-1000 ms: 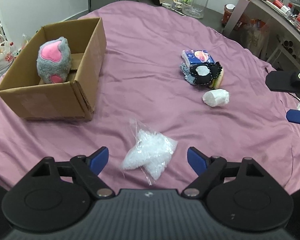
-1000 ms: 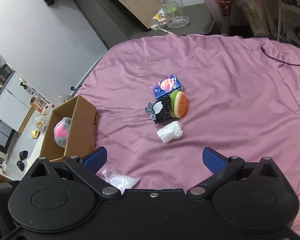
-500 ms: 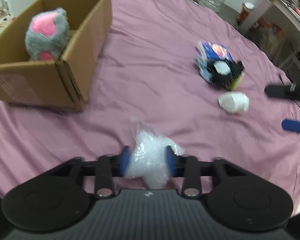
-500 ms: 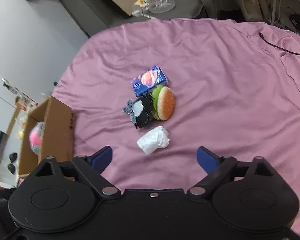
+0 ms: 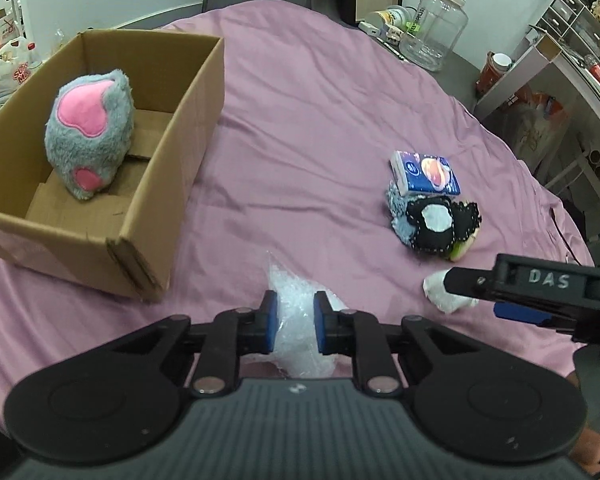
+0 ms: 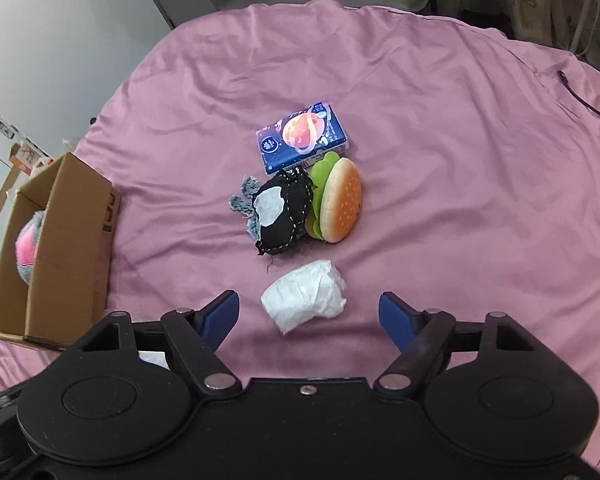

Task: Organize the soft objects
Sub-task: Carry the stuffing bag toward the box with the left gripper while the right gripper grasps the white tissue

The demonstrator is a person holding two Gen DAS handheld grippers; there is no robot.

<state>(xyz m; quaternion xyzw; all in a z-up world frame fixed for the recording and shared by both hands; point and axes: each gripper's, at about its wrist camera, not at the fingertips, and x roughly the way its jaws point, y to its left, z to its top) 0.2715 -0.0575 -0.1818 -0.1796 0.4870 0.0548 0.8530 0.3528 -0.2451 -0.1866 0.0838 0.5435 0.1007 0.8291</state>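
A big clear plastic jar (image 5: 434, 28) with a pale lid stood on the dark floor past the far edge of the pink sheet (image 5: 312, 92). Near it lay small packets and boxes (image 5: 388, 24). To the right stood a white shelf (image 5: 560, 76) holding bottles, and a black cable (image 6: 584, 100) trailed across the sheet.

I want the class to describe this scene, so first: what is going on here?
A person is tidying soft things off a pink bedsheet into a cardboard box, which already holds a grey and pink plush. The left hand-held gripper is shut on a clear plastic bag. The right hand-held gripper has just been closing and stands open around a crumpled white wad. A tissue pack, black pouch and burger toy wait.
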